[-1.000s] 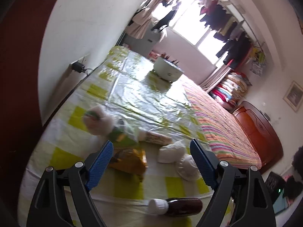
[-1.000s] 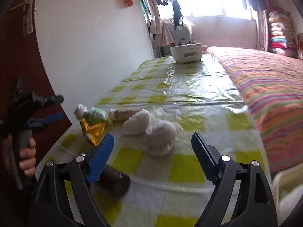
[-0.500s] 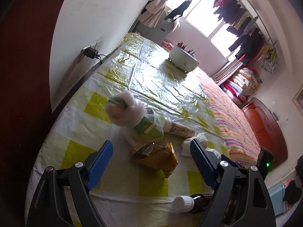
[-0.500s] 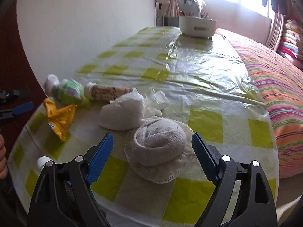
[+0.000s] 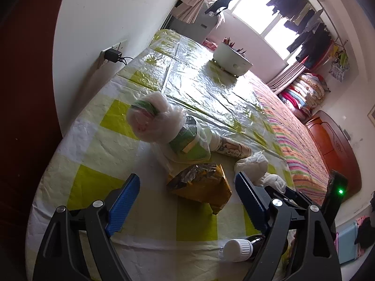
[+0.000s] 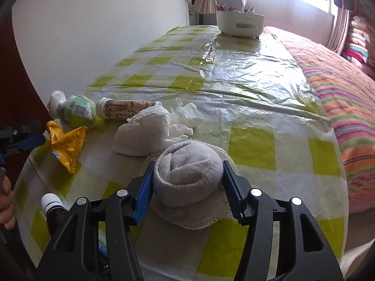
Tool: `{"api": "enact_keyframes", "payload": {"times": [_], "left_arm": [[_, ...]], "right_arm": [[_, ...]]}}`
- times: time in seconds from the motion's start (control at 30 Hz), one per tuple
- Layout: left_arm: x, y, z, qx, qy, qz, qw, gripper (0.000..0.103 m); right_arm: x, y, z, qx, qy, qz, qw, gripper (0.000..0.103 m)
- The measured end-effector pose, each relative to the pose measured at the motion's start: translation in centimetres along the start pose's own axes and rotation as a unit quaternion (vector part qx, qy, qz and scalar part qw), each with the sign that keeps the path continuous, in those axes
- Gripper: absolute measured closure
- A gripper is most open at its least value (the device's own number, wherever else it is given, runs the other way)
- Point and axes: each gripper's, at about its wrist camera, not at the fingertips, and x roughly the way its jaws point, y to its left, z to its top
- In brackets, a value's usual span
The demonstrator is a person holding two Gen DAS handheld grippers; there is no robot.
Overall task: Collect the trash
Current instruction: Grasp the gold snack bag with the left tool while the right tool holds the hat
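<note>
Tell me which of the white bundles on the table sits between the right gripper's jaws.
The grey-white rolled sock on the lace doily; the right gripper pinches it. The white wad and crumpled tissue lie farther off, untouched.

my left gripper (image 5: 187, 201) and right gripper (image 6: 188, 188) look alike: matte black angular arms with triangular cut-outs, silver round screws at the joints, and ribbed blue pads (image 5: 123, 205) lining the fingers.

White wall (image 6: 98, 35), bright window (image 5: 257, 21)
</note>
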Motion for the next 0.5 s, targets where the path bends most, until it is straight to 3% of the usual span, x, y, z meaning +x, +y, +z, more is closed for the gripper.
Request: {"api": "enact_keyframes", "payload": {"times": [0.5], "left_arm": [[1.9, -1.5, -0.9, 0.03, 0.019, 0.012, 0.9993, 0.022]], "right_arm": [[-3.5, 0.3, -1.3, 0.034, -0.042, 0.033, 0.998, 0.049]]}}
